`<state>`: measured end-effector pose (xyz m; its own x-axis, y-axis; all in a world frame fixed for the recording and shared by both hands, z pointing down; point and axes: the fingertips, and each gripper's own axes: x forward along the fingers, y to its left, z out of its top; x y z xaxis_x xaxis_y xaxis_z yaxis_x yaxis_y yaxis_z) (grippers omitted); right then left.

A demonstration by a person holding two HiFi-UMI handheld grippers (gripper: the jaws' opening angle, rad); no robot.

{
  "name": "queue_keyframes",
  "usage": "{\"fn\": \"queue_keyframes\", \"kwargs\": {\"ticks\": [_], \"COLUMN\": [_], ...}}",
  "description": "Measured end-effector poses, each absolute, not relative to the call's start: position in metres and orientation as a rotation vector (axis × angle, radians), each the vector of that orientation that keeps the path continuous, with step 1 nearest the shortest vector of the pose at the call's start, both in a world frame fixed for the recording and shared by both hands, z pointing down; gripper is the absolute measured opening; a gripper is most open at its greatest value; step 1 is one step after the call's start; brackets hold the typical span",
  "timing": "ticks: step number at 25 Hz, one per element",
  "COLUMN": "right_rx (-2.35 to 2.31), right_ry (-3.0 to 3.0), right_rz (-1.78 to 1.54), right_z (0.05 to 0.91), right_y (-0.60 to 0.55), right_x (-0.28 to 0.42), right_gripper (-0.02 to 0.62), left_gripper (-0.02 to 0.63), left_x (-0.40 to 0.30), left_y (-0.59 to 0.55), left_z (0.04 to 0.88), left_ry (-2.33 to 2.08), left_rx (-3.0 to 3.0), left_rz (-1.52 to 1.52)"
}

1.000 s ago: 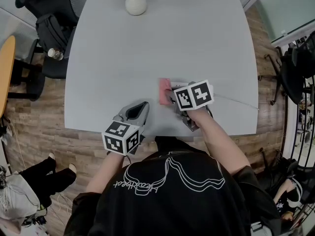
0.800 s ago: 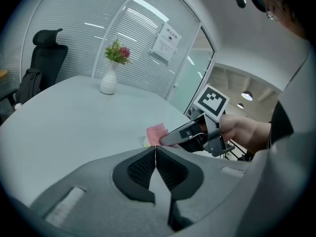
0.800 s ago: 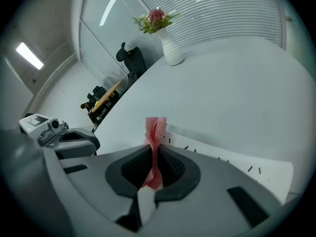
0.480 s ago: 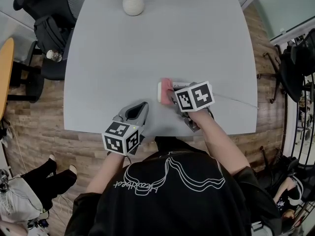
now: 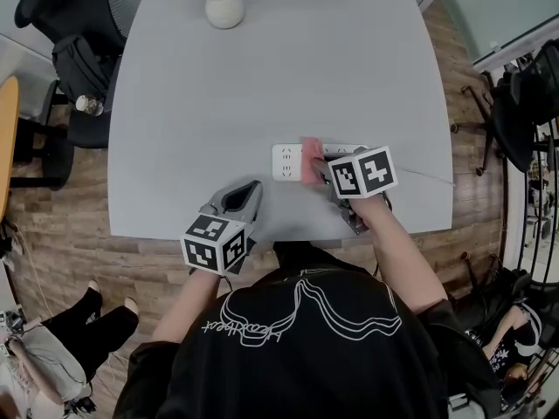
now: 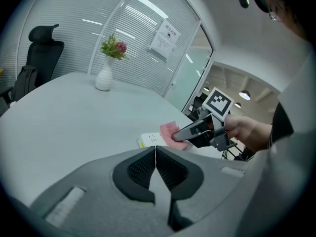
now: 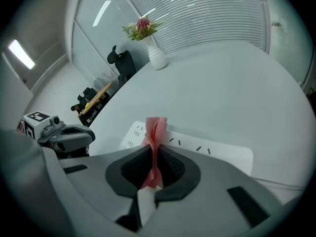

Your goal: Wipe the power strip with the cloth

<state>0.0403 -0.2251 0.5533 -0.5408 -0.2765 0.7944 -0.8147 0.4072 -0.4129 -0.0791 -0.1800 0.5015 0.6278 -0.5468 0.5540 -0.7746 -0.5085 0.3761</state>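
A white power strip (image 5: 286, 161) lies on the grey table (image 5: 262, 85) near its front edge, and shows too as the power strip (image 7: 197, 144) and power strip (image 6: 148, 140). My right gripper (image 5: 320, 169) is shut on a pink cloth (image 5: 311, 159), which rests on the strip's middle. The cloth (image 7: 154, 132) stands pinched between the jaws and drapes over the strip. My left gripper (image 5: 246, 195) hovers at the table's front edge, left of the strip, jaws shut with nothing between them. The cloth (image 6: 171, 132) and the right gripper (image 6: 185, 132) appear ahead of it.
A white vase (image 5: 224, 5) with flowers stands at the table's far side. The strip's cable (image 5: 424, 178) runs off to the right. Black office chairs (image 5: 74, 55) stand left of the table, and more dark chairs (image 5: 524, 103) at the right.
My right gripper has slid the cloth to the right along the strip, uncovering the strip's left end. The left gripper has stayed where it was.
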Motion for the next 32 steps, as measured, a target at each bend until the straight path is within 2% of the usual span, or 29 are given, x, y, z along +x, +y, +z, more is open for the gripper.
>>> {"fn": "queue_keyframes", "kwargs": {"ticks": [22, 32], "right_rx": [1.209, 1.269], "right_ry": [-1.894, -1.932], "right_rz": [1.164, 1.223], "right_z": [0.555, 0.545], "right_y": [-0.207, -0.205], "right_x": [0.172, 0.183], "right_gripper": [0.035, 0.034], "left_gripper": [0.014, 0.015], "left_x": [-0.051, -0.046], "left_y": [-0.173, -0.169], "left_z": [0.503, 0.503], "left_ry": [-0.929, -0.923], "left_rx": [2.290, 2.295], "left_rz": [0.519, 0.526]}}
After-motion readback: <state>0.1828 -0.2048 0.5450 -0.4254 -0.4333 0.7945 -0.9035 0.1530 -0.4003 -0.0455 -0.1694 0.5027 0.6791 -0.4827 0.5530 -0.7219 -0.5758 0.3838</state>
